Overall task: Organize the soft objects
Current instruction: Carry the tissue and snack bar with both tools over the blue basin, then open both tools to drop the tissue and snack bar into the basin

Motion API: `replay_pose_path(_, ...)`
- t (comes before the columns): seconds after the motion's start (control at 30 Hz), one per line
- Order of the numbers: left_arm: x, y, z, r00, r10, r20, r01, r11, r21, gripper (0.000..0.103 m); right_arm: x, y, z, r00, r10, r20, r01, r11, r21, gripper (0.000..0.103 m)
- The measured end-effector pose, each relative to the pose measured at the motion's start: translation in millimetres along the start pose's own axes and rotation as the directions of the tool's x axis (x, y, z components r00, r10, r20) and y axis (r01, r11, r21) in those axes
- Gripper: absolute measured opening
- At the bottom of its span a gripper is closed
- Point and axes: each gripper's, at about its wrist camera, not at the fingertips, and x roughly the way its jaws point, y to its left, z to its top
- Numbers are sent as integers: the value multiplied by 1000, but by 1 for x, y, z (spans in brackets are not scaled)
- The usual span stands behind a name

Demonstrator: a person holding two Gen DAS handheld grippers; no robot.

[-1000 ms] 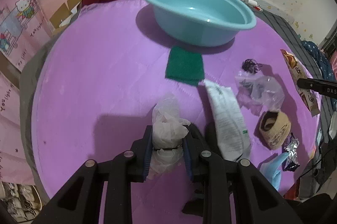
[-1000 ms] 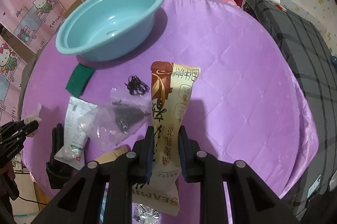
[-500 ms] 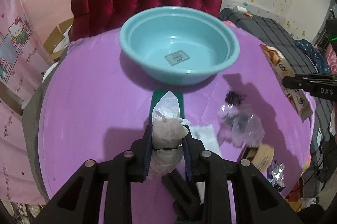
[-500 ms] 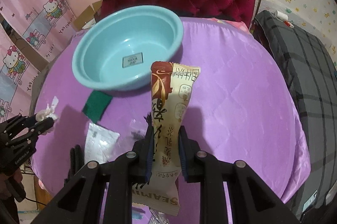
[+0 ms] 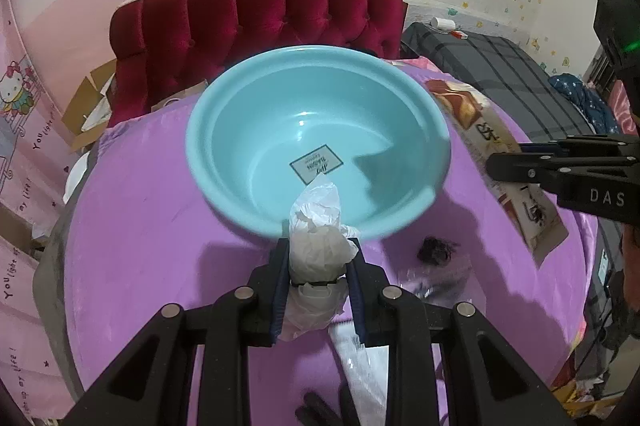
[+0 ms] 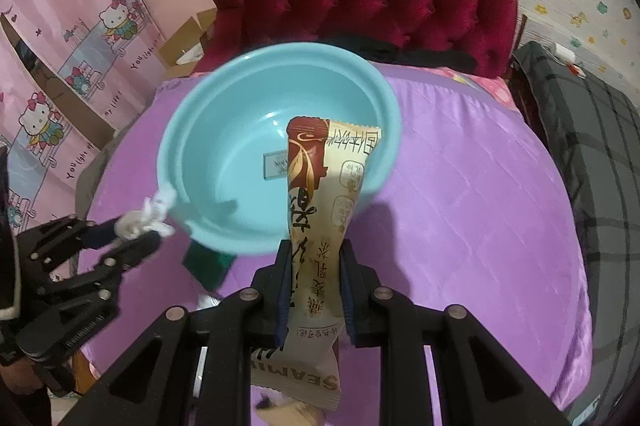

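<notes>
Both fingers of the left gripper (image 5: 319, 266) pinch a crumpled white plastic bag (image 5: 318, 238) at lower centre, its tip over the near rim of the round turquoise plastic basin (image 5: 248, 130). Right gripper (image 6: 313, 268) fingers clamp a tall beige-and-maroon snack packet (image 6: 322, 194), upright at centre against the basin on the purple quilted tablecloth (image 6: 460, 226).

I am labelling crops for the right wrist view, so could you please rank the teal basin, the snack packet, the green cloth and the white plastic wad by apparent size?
1. teal basin
2. snack packet, enlarged by nearness in the right gripper
3. green cloth, partly hidden by the basin, and white plastic wad in the left gripper: too close to rank.
</notes>
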Motion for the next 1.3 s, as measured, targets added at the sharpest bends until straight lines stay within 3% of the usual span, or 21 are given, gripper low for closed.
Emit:
replay_pose_path(0.37,36,9,42,1000,-22,-7,22,1000,0,29,36,9,49,998,59,0,-59,998,14,22)
replay_pose_path(0.63,68,16,67,1000,-24,-11,24,1000,-17,29,79,8,79,998,53,-24,-52,999,6,22)
replay_pose_path(1.0,121,25,79,998,-8,-64,7,1000,-11,29,132,0,91,996,32,-78,-31,999,16,23)
replay_pose_path(1.3,129,22,75,998,17,-66,-17,1000,5,34,138,0,91,996,35,-80,-35,999,11,27)
